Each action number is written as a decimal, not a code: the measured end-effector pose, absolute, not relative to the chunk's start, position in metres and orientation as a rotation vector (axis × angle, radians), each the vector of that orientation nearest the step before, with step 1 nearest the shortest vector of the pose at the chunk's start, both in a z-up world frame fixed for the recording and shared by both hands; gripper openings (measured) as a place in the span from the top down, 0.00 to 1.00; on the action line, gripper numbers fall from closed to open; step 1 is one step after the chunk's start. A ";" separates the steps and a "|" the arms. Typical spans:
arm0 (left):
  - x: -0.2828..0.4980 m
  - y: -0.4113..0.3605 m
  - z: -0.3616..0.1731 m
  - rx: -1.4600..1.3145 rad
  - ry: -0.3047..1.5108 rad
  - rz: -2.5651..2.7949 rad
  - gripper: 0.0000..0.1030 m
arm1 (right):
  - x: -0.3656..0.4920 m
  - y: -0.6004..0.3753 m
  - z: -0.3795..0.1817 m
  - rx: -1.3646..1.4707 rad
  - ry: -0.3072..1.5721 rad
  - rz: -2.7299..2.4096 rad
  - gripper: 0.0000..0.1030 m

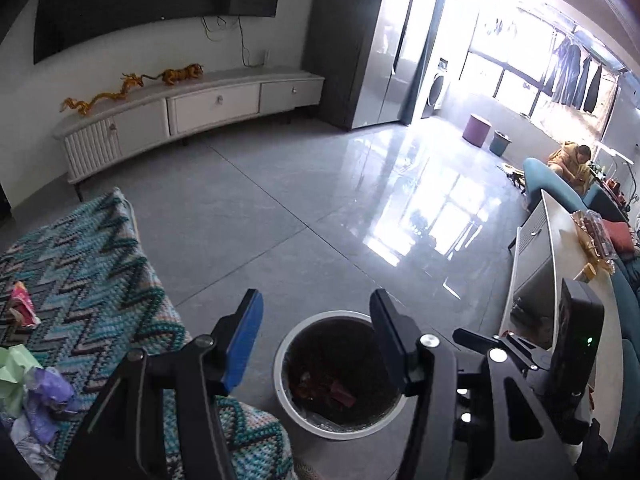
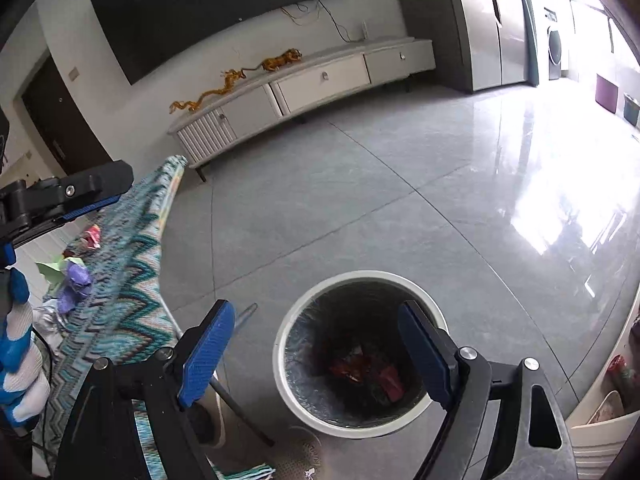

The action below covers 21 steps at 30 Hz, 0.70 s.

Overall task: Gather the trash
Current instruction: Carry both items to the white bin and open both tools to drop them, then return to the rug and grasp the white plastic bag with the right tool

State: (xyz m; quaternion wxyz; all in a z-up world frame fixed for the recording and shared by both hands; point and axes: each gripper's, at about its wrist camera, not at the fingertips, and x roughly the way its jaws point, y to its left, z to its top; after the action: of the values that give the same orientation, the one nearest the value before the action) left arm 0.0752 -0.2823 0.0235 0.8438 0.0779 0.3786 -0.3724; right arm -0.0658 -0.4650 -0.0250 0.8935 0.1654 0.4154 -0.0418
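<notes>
**Bright living room with grey tile floor**

A glossy grey tiled floor (image 1: 304, 200) reflects strong daylight from the big windows (image 1: 516, 60) at the far right. Against the white wall (image 2: 224, 40) hangs a dark television (image 2: 224, 12) above a long, low white cabinet (image 1: 200, 112) with drawers, where golden dragon figures (image 1: 132, 84) lie. A tall grey wardrobe (image 1: 400, 48) stands beside it. Near the windows are a washing machine (image 1: 438, 84), hanging clothes (image 1: 572, 72) and a purple stool (image 1: 476, 130).

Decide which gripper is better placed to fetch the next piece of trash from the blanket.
Left. The left gripper is open beside the blanket, near the purple wrapper. The right gripper hangs open over the trash bin.
</notes>
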 end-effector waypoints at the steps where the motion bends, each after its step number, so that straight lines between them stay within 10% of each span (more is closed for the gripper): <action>1: 0.070 -0.274 0.029 0.177 0.789 -0.774 0.48 | -0.063 -0.460 -0.020 0.343 0.852 -0.081 0.20; 21: 0.029 0.015 0.075 0.050 0.657 -0.383 0.48 | -0.091 -0.319 0.106 0.148 0.678 0.129 0.21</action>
State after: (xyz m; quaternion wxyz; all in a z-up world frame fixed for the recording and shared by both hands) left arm 0.0291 0.0154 0.0748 0.9283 0.0243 0.3206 -0.1867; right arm -0.0907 -0.3194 0.1062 0.9384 0.0726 0.3318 0.0631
